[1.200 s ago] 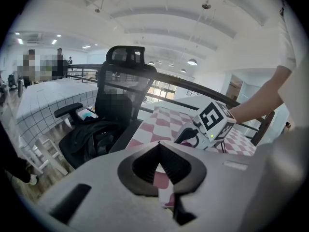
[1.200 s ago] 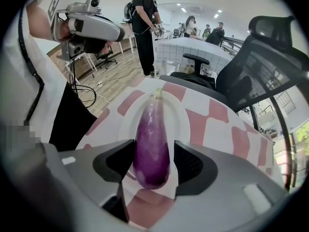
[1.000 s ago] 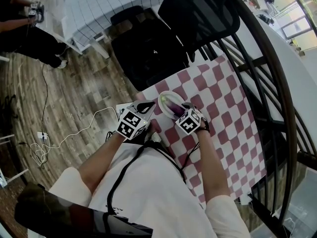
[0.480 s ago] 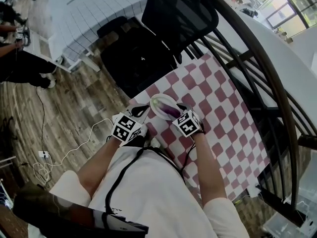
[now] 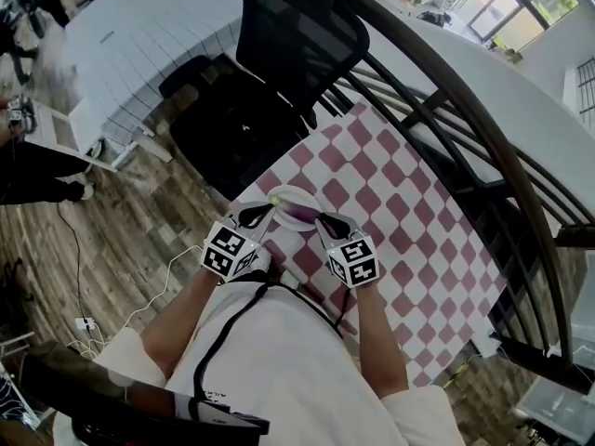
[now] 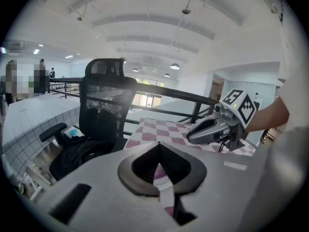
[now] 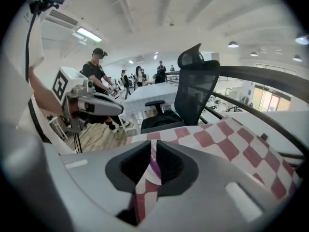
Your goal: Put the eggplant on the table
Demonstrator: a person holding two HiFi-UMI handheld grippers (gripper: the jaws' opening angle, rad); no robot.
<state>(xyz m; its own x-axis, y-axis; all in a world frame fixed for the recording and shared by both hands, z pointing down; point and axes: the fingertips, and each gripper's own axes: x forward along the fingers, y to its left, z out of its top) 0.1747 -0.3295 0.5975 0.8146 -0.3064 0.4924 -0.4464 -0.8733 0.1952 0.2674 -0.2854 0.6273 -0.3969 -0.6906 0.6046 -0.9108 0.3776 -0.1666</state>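
Right gripper (image 5: 325,223): has drawn back toward the person since half a second ago, so its marker cube (image 5: 353,261) is now clear of the plate. The tips sit at the plate's 5 o'clock rim, and the jaws are nearly together with only a thin slit between them.
Left gripper (image 5: 255,214): much where it was, with its tips at the plate's 8 o'clock rim. Its jaws are likewise pressed close, leaving a thin slit.
Hard to tell: each slit shows only a sliver of white and purple. Whether either gripper pinches the rim or merely lies against it cannot be told.
Plate (image 5: 282,196): white and shallow, between the two grippers over the near corner of the table. The tips cover part of its near rim. Whether it rests on the cloth or is held just above it cannot be told.
Eggplant (image 5: 299,214): purple, lying in the plate toward its 5 o'clock side. It is small in the head view and its ends are hard to make out.
Table (image 5: 400,212): covered by a red-and-white checked cloth and running off toward 4 o'clock of the plate. The person's body hides its near edge at 6 o'clock.
Railing (image 5: 446,110): dark curved bars crossing at 2 o'clock, over the table's far side.
Chair (image 5: 288,26): black with a mesh back, at 12 o'clock of the plate. A dark bag (image 5: 246,128) lies on its seat.
Floor (image 5: 121,240): wood planks at 9 o'clock, with a white cable (image 5: 153,286) trailing across them.
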